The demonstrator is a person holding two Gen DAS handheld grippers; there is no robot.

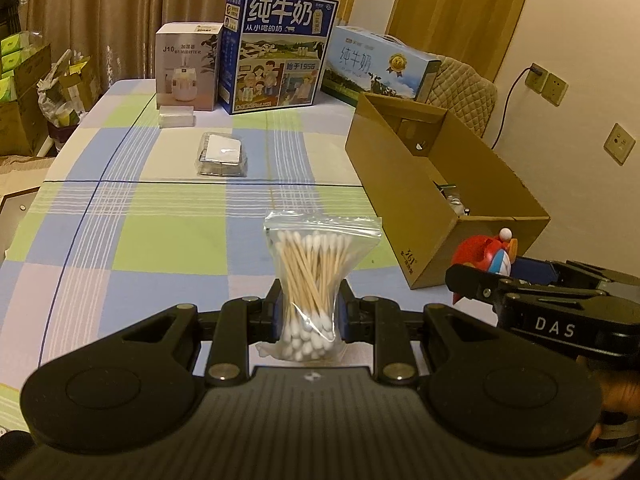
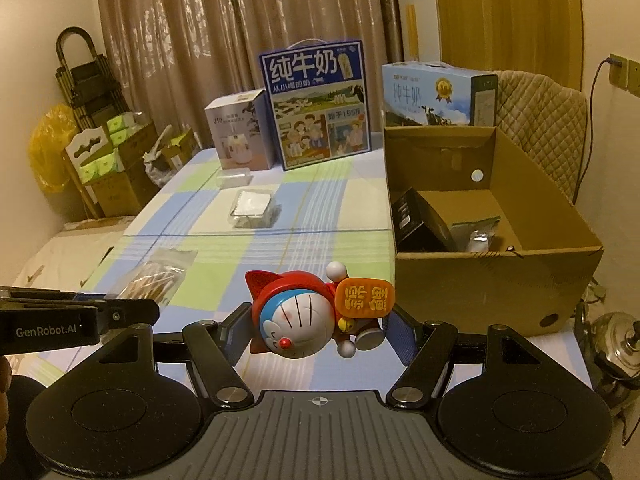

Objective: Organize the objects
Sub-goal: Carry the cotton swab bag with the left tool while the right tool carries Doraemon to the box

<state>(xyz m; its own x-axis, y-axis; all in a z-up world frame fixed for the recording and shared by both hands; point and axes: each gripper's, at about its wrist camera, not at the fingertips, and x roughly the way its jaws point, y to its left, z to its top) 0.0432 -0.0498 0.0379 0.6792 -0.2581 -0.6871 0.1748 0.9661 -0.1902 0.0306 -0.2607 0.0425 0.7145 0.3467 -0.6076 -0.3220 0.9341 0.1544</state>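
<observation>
My left gripper is shut on a clear zip bag of cotton swabs, squeezed at its middle and held over the checked tablecloth. The bag also shows in the right wrist view. My right gripper is shut on a Doraemon figurine with a red hood and an orange sign, lying sideways between the pads. The figurine also shows in the left wrist view. An open cardboard box stands on the table's right side, just ahead of the right gripper, with dark items inside.
A clear plastic container with a white lid and a small clear box lie mid-table. A humidifier box and two milk cartons stand at the far edge. A padded chair stands behind the cardboard box.
</observation>
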